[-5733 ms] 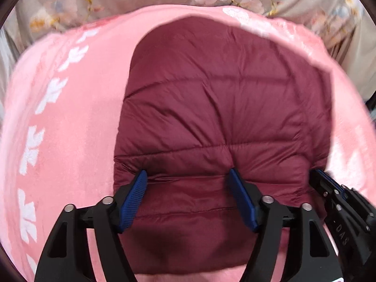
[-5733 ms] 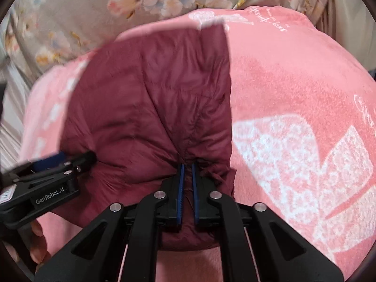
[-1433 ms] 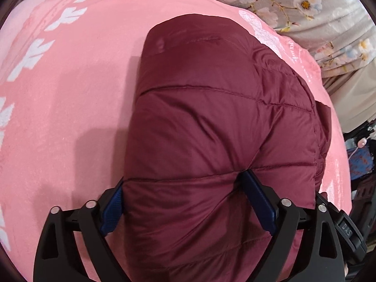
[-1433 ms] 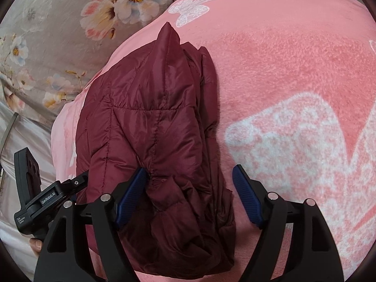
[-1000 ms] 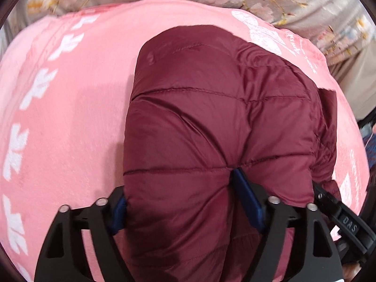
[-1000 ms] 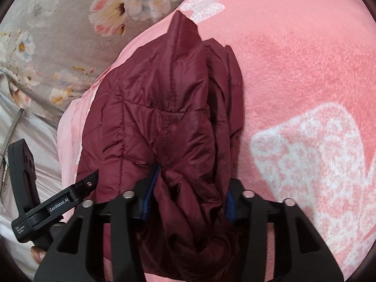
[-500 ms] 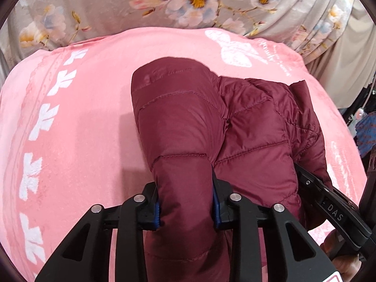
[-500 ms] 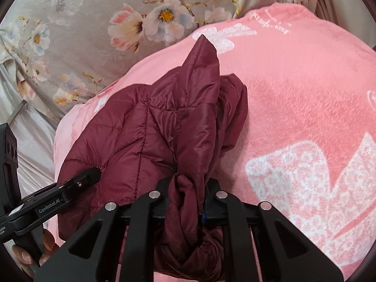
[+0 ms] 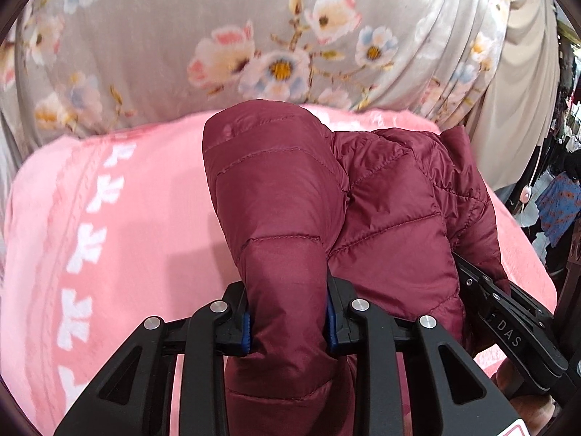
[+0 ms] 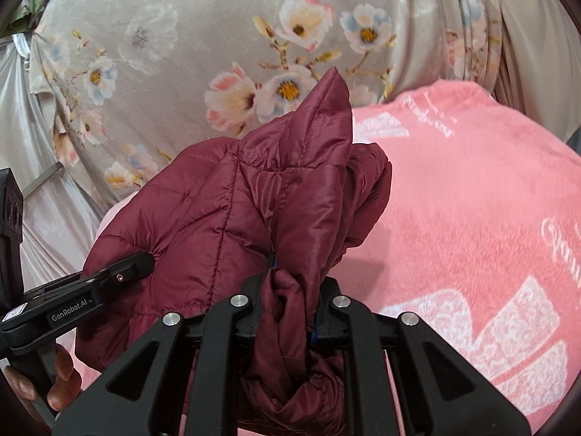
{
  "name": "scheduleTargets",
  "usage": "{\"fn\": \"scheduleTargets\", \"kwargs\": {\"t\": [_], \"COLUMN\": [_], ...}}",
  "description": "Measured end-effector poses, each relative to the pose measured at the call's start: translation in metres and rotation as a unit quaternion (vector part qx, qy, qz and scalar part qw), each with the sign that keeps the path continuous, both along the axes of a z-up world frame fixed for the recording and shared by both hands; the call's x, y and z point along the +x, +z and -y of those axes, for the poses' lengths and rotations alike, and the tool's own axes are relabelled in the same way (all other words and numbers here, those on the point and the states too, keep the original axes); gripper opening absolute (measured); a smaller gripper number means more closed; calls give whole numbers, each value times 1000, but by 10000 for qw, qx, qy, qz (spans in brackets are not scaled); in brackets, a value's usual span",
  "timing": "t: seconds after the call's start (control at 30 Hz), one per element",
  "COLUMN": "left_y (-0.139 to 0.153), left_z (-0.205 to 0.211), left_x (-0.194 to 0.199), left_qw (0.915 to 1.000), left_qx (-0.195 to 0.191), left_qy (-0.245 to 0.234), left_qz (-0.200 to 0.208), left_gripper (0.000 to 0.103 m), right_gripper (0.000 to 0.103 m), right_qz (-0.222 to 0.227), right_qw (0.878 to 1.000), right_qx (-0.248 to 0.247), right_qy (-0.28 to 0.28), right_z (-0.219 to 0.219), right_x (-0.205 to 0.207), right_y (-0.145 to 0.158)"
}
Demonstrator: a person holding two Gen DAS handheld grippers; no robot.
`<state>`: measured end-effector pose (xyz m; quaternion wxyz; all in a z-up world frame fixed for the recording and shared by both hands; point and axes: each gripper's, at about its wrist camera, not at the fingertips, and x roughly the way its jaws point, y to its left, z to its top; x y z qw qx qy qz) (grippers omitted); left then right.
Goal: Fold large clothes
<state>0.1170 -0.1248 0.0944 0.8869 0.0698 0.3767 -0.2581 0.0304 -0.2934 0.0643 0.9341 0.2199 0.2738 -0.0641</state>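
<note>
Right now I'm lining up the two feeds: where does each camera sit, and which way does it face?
Left wrist: on the left gripper, looking along its fingers at the maroon jacket they clamp; right gripper at right edge.
Right wrist: on the right gripper, facing the jacket it pinches; left gripper and hand lower left.
Shared: jacket, pink blanket, floral curtain.
</note>
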Motion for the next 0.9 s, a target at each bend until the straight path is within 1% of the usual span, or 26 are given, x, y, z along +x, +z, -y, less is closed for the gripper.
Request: {"fn": "scheduleTargets", "kwargs": {"t": [0.2,0.4,0.6,0.9], "left_y": [34,56,67,66], "left_z": [-7,-21,-41,-75], "left_x": [6,26,52,92], "left_qw": [9989,9964,9931,9877], "left_qx": [-98,-145,-150,-144], "left_qy": [53,233,456,676], "left_qz": [448,807,1067,1403], "left_gripper": [25,25,25,25], "right_gripper": [12,12,12,12], "right_qz": [387,676,824,960], "right_qw": [9990,9965,9944,9898], "right_qx": [-205,-401,-479,-647], "right_qy": [101,280,466,825], "right_z": [-7,-24,-43,-79], "right_x": [14,44,78,134], "right_y": [36,63,74,75]}}
